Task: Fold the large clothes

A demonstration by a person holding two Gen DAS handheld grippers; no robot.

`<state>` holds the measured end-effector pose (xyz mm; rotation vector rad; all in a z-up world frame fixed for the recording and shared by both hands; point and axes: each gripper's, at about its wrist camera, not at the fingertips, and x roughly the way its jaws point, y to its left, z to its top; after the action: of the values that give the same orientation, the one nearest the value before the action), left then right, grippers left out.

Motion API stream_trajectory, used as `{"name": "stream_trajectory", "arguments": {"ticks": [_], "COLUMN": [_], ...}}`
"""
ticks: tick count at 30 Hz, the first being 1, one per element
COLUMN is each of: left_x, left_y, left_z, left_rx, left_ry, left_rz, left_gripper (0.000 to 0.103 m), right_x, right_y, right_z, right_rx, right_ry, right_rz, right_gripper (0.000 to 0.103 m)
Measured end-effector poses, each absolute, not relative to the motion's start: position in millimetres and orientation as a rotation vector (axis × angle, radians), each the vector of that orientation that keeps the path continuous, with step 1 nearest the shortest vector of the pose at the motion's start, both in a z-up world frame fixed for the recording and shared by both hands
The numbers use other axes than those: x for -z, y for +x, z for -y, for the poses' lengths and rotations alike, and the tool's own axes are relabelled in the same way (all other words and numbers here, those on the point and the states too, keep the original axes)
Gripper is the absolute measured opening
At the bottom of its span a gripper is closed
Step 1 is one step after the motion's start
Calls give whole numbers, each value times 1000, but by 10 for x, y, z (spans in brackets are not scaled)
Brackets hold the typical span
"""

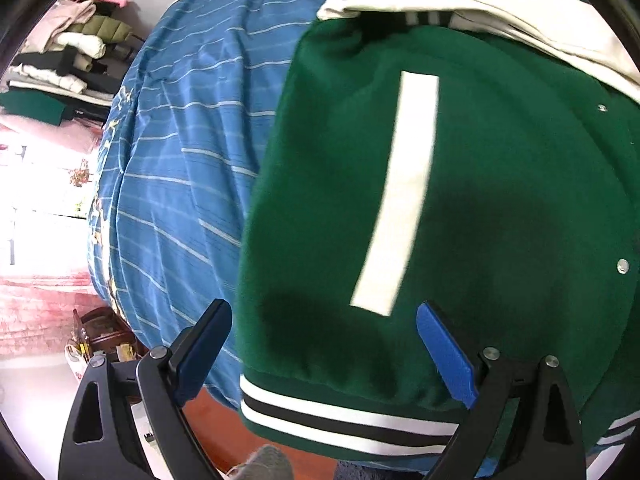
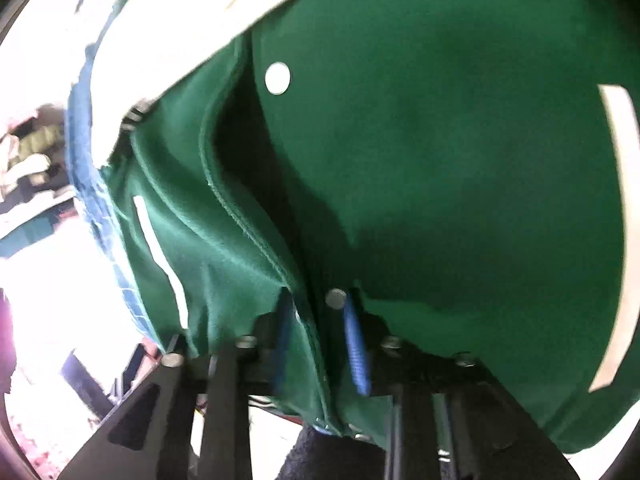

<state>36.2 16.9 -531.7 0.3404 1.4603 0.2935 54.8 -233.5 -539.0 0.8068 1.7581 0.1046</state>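
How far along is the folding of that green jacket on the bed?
Early to midway. Done: the green jacket lies on the blue bedspread with a cream sleeve folded across. In hand: the right gripper has the front edge between its fingers; the left gripper is open above the hem. Left: folding the body.

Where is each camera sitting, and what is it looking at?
Left wrist: sits on the left gripper, looking down at the green jacket on the blue striped bedspread; its open fingers show.
Right wrist: sits on the right gripper, close against the jacket's front edge, which lies between its blue pads.
Shared: the same jacket, its snap buttons and white pocket strip.
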Motion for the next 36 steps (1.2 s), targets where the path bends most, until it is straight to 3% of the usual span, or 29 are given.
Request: {"name": "stream_trajectory", "arguments": {"ticks": [5, 11, 13, 15, 17, 18, 23, 26, 27, 28, 30, 33, 36], "left_x": [5806, 5821, 5831, 5844, 5854, 5846, 5651, 5367, 5243, 5125, 4940, 4806, 4721], "left_y": [257, 263, 298, 332, 339, 345, 340, 408, 495, 619, 934, 1443, 2028], "left_z": [-124, -183, -214, -237, -225, -219, -188, -182, -178, -177, -158, -75, 8], "left_rx": [-304, -329, -335, -350, -359, -362, -339, -319, -322, -320, -296, -295, -326], "left_ry": [391, 342, 293, 246, 236, 238, 253, 243, 241, 222, 164, 148, 158], "left_rz": [-1480, -1434, -1422, -1409, -1406, -1407, -1433, -1392, -1370, -1342, -1275, -1181, -1060], "left_gripper": [99, 103, 103, 103, 103, 103, 103, 103, 103, 103, 103, 103, 103], "right_x": [5527, 5188, 5204, 5292, 5552, 5707, 5418, 4880, 4721, 4611, 4515, 4717, 5308], "right_y": [394, 933, 1121, 1284, 1414, 1432, 1564, 1656, 1703, 1747, 1940, 2315, 2428], "right_z": [2640, 2468, 2465, 2249, 2131, 2071, 2316, 2833, 3048, 3272, 3756, 4277, 4583], "right_rx": [-93, -112, -163, -217, -186, -136, -55, 31, 84, 134, 248, 301, 239], "right_ry": [917, 702, 752, 688, 441, 315, 437, 552, 573, 570, 517, 581, 684], "right_rz": [-1746, -1617, -1589, -1620, -1700, -1755, -1784, -1615, -1551, -1494, -1387, -1367, -1503], "right_gripper": [34, 33, 33, 33, 32, 27, 28, 36, 50, 73, 89, 89, 86]}}
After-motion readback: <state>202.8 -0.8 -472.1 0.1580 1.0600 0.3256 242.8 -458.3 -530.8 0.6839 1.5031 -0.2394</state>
